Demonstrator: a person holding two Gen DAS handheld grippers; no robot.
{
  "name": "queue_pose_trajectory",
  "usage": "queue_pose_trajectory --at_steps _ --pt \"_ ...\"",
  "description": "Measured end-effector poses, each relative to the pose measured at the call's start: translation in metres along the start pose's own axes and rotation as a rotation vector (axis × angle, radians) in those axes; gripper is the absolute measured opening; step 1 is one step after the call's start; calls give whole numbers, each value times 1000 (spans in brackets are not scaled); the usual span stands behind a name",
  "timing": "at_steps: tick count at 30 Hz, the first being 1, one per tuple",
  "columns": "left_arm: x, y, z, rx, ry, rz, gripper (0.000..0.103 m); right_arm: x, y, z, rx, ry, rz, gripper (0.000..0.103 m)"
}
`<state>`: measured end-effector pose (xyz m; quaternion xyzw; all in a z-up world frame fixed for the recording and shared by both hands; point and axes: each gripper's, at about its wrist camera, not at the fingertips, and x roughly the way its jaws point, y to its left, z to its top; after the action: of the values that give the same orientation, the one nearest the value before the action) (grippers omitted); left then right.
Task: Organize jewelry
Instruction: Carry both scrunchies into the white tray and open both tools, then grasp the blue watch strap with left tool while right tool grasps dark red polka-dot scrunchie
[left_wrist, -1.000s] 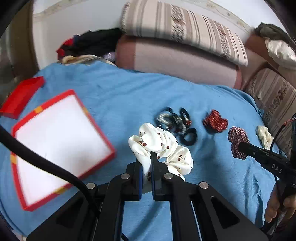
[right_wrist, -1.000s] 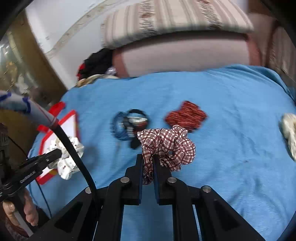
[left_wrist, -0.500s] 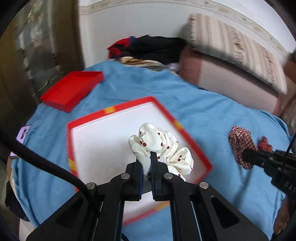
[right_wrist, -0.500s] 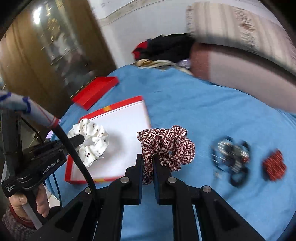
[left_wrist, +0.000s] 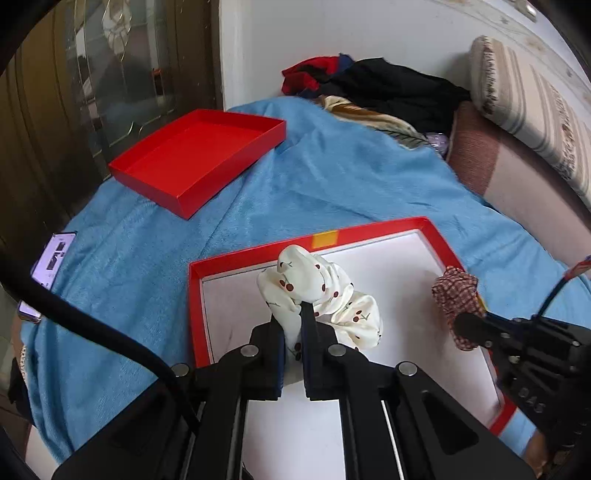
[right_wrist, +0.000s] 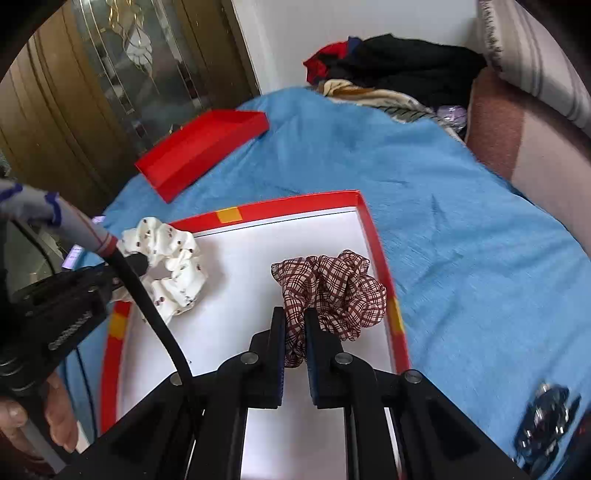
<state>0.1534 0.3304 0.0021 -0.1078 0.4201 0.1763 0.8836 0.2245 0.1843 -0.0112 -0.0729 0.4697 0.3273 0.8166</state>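
Blue blanket (left_wrist: 332, 184) covered the bed, and everything sat on it. Far left in your left wrist view: a phone (left_wrist: 51, 258) at the blanket's edge, then the red lid (left_wrist: 195, 155), empty and upturned, well apart from the box. Your left hand-held gripper (left_wrist: 293, 325) was clamped on the white cherry-print scrunchie (left_wrist: 321, 295), holding it over the left part of the red-rimmed box (left_wrist: 258, 256) with the white floor. Could not tell if the scrunchie touched the floor or hung just above it. Right of that, your right hand-held gripper (right_wrist: 294, 328) was clamped on the red plaid scrunchie (right_wrist: 332, 288), over the box's right part, just beside the right rim. The two scrunchies were near each other but apart. Your left hand (right_wrist: 37, 417) showed at the lower left of the right wrist view, wrapped round the gripper handle. Further right, outside the box, a cluster of dark hair ties (right_wrist: 546, 417) lay on the blanket, blurred. Behind it all: a clothes pile (left_wrist: 373, 88) against the wall and a striped cushion (left_wrist: 532, 107) at the right.
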Motion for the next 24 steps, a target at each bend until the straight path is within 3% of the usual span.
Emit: queue_pose_trajectory --at_steps 4,5,7,8,9,15,18,19,20,21,24 --pt "12 4 3 -14 7 7 10 22 0 3 -4 40 -6 14" --pt "13 5 3 -20 5 9 17 25 -2 4 -2 48 -13 24" --pt "14 6 3 -33 2 7 41 24 -7 3 4 44 -19 44" --pt "13 7 2 -46 -7 1 58 19 -9 2 7 33 -22 54" --pt "11 8 1 -56 -21 -4 63 11 -12 0 11 16 -19 57" --pt "-3 8 -5 -66 -26 -23 64 -35 -44 -34 82 -18 -27 66" --pt "-15 4 -12 -53 -44 -8 65 -33 -60 -60 111 39 -120 66" --pt "-19 2 -14 -51 -48 -8 65 -29 -63 -67 111 63 -139 59" --pt "-23 0 -18 -48 -49 -11 65 -25 -66 -76 112 99 -167 35" --pt "-27 -3 -21 -47 -49 -19 65 -21 -68 -83 125 125 -171 25" --pt "-39 -11 -27 -35 -50 -35 65 -27 -67 -89 154 134 -198 25"
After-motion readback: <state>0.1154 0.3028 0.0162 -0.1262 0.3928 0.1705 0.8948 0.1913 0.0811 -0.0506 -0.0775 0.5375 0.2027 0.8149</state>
